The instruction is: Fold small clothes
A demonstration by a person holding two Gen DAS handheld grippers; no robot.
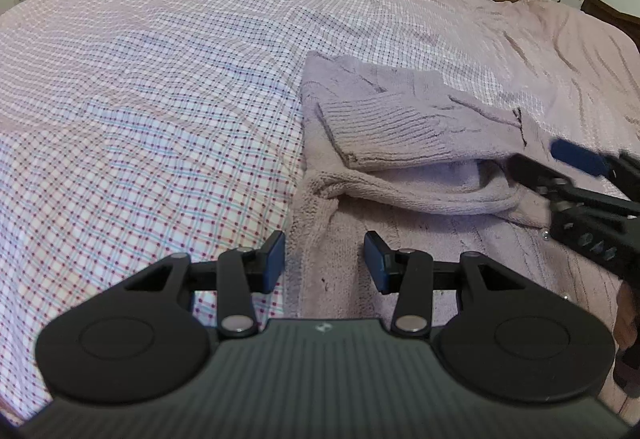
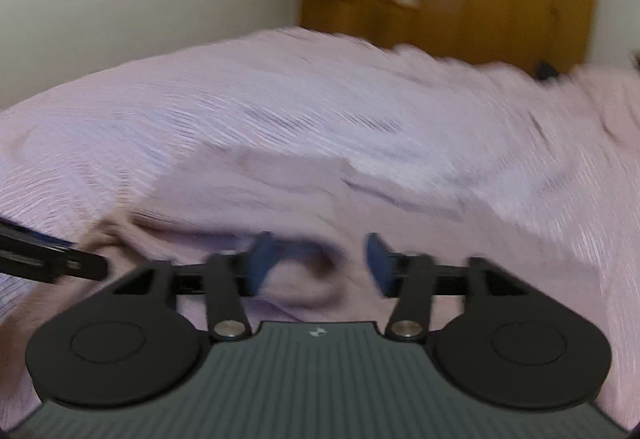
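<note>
Left gripper (image 1: 324, 261) hangs low over the bed with its blue pads spread and nothing between them; just beyond its tips runs the near left edge of the mauve knit sweater (image 1: 400, 127), and off to its left is only the checked bedspread (image 1: 140, 99). Ahead and a little to its right, a ribbed cuff or hem lies doubled back over the body of the garment, with a rolled ridge of fabric below it. Further right, the right gripper (image 1: 568, 163) reaches in over the sweater's right side, one blue pad showing; in its own blurred view its pads (image 2: 260, 259) stand apart, apparently over the knit without pinching it, with a dark loop of fabric between them that I cannot make out.

My guess is the fold is partly made, with the next grasp still to come. The next move probably calls for each gripper to close on an edge on its side, then carry it across evenly.

That knit looks soft, thick and fuzzy, rumpled rather than flat, so it may sag or bunch when lifted.
</note>
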